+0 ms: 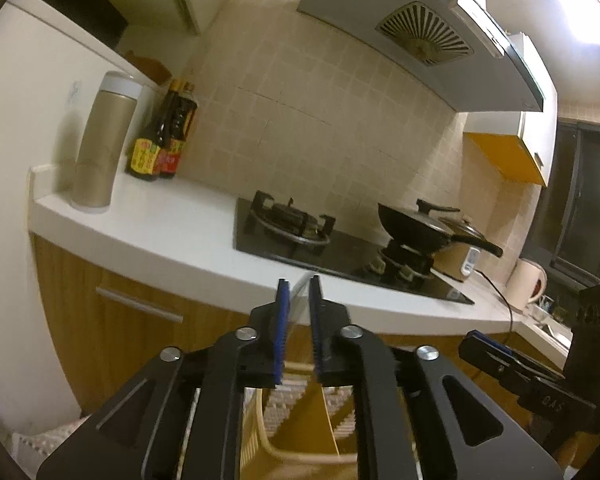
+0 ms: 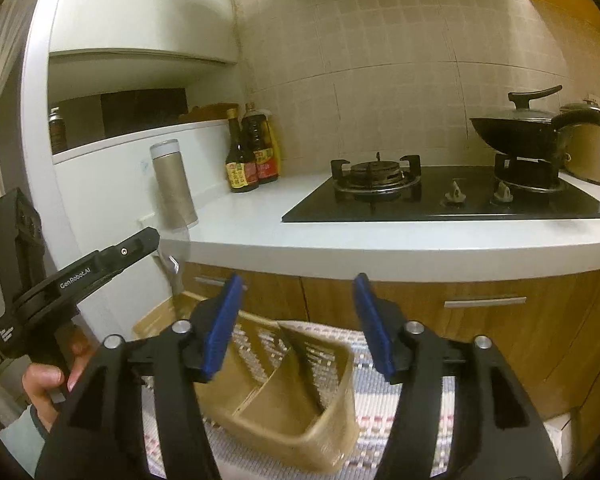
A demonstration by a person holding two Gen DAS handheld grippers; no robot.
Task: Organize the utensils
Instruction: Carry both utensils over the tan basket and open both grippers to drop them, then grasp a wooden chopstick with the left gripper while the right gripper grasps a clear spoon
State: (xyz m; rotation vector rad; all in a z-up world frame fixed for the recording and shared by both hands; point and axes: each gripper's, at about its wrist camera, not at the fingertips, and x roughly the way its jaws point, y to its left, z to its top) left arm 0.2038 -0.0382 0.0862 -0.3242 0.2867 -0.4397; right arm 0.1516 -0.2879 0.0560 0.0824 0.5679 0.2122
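Observation:
My left gripper (image 1: 299,286) is shut on a thin metal utensil (image 1: 298,300) whose tip sticks out between the blue pads; it also shows in the right wrist view (image 2: 171,266), hanging below the left gripper (image 2: 156,240). A beige slotted utensil basket (image 2: 284,392) with dividers sits on the floor mat below both grippers; it also shows in the left wrist view (image 1: 300,432). My right gripper (image 2: 298,292) is open and empty above the basket, and shows at the right edge of the left wrist view (image 1: 474,338).
White counter (image 2: 340,240) with a gas hob (image 2: 440,196), a black wok (image 2: 516,132), a rice cooker (image 2: 592,148), sauce bottles (image 2: 248,160) and a tall steel flask (image 2: 172,184). Wooden cabinet doors (image 2: 480,320) stand behind the basket. A striped mat (image 2: 380,412) covers the floor.

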